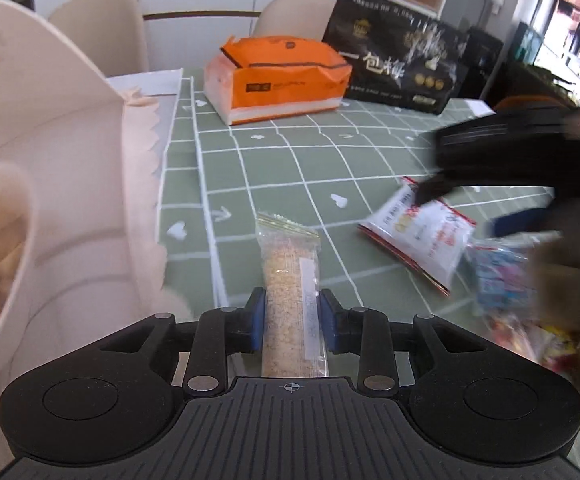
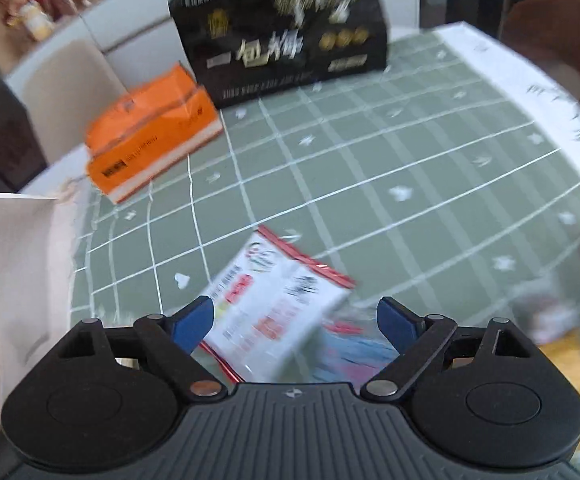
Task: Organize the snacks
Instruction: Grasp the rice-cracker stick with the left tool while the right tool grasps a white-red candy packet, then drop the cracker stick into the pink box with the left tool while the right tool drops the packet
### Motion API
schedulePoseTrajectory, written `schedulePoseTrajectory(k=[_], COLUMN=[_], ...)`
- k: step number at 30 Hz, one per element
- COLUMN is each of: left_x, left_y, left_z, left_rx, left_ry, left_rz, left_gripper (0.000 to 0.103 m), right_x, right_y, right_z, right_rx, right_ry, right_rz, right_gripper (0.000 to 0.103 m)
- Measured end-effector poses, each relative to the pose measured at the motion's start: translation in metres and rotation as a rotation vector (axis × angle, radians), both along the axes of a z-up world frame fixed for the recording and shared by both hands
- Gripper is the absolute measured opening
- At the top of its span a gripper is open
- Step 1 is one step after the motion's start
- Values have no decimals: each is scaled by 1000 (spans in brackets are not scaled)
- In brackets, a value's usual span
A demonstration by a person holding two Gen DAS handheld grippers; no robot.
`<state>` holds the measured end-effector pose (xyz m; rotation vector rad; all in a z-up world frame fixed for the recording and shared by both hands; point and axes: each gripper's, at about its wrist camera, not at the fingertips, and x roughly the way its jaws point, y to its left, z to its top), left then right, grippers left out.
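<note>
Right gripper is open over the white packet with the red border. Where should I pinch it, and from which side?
Judging by its pose, take the white red-bordered packet at its near edge, coming straight down from above. It lies flat on the green tablecloth, partly overlapping a blue-pink packet, so a low side approach might snag. The open right gripper already straddles it.

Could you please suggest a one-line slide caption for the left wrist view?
Left gripper clamps a clear-wrapped grain bar above the green grid tablecloth, beside a white container.
</note>
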<state>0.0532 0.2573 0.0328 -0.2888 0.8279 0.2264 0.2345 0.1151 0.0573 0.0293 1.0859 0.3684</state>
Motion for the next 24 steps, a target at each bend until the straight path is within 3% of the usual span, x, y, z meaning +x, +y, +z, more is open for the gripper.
schedulePoseTrajectory(k=[3,7,10,12,13,15,17,20,24], left_x=[-20,-30,-31,-33,-36,-42,-48,-58,-70], left_y=[-5,-11,-15,-19,-23,-32,-45,-72,-129], left_z=[8,13,13,15,17,23,28,33,39], left_rx=[-40,-87,-90,-104,-113,-126,-139,-170,-183], left_ry=[-25,-27,-14,-10,-11,-16,-15,-1,5], left_rz=[-20,-41,-30,-35,-42,-56,-72,-116,-246], left_gripper=[34,34,34,34,34,34,34,34,34], right_x=[10,8,13,16,18,15,6,-19,-60], right_y=[37,62,64,62,62,53,37,1,-75], right_z=[-23,-34,-37,-35,-35,-26,-10,27,70], right_rx=[-98,-185,-172,-174,-178,-170,-110,-36,14], right_ry=[16,-40,-25,-2,4,4,9,-55,-124], right_rz=[-38,-30,-10,34,53,75,108,173,219], right_gripper=[90,98,99,98,90,77,77,77,77])
